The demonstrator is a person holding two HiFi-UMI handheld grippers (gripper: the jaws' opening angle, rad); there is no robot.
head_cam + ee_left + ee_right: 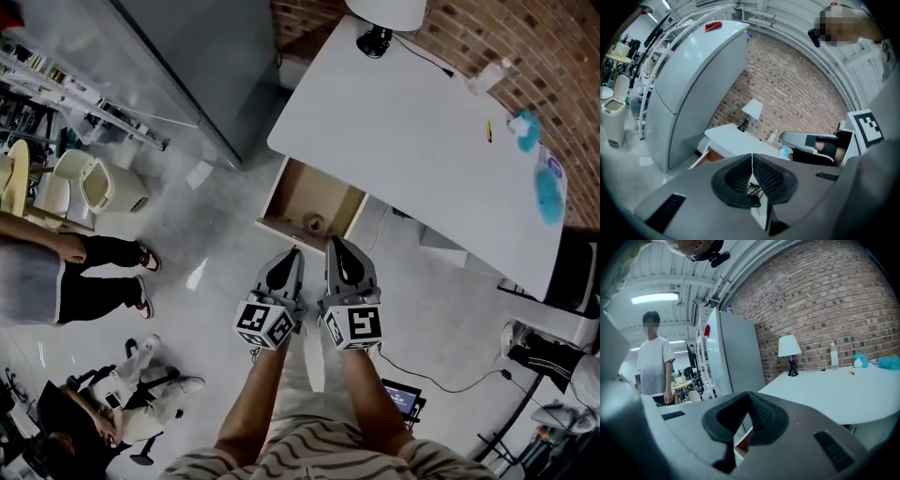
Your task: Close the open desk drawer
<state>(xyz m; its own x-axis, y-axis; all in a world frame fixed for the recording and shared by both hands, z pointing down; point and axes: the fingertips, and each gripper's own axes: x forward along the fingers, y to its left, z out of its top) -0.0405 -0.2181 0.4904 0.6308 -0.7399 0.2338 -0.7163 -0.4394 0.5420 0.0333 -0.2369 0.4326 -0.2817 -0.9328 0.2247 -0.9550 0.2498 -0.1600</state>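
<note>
The white desk runs across the upper right of the head view. Its wooden drawer stands pulled out toward me, with a small round thing inside near the front panel. My left gripper and right gripper hover side by side just short of that front panel, both pointing at it. Neither touches the drawer. In the left gripper view the left gripper is shut and empty, with the drawer beyond it. The right gripper also has its tips together, holding nothing.
A grey fridge stands left of the desk. A lamp, a bottle and blue items sit on the desk. A person and a bin are at the left. A cable and a small screen lie on the floor.
</note>
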